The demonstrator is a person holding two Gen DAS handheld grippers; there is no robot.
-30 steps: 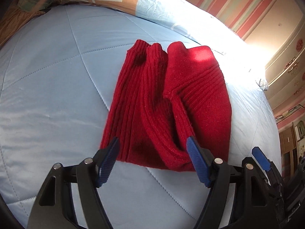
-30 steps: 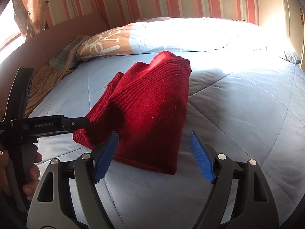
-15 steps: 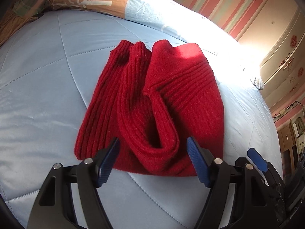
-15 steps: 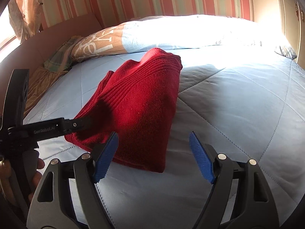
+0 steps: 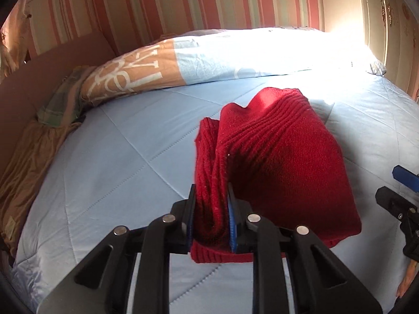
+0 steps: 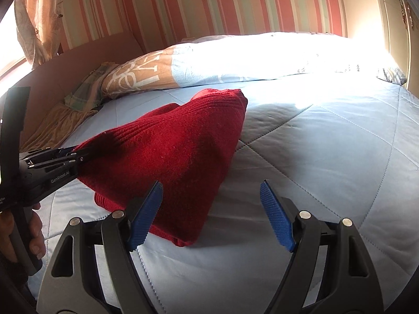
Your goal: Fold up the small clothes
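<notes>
A small red knitted garment lies bunched on the light blue quilt. My left gripper is shut on a thick fold at the garment's near left edge and holds that edge raised. In the right wrist view the same garment rises toward the left gripper at its left side. My right gripper is open and empty, just in front of the garment's near right corner, its left pad close to the cloth.
A patterned orange and pale blue duvet lies rolled along the back of the bed. Tan and checked fabric is piled at the left side. A striped wall stands behind. Open quilt spreads to the right.
My left gripper has closed on the garment's left fold and lifted it, swinging round to face the headboard. The right gripper has stayed open, edging closer to the garment.
</notes>
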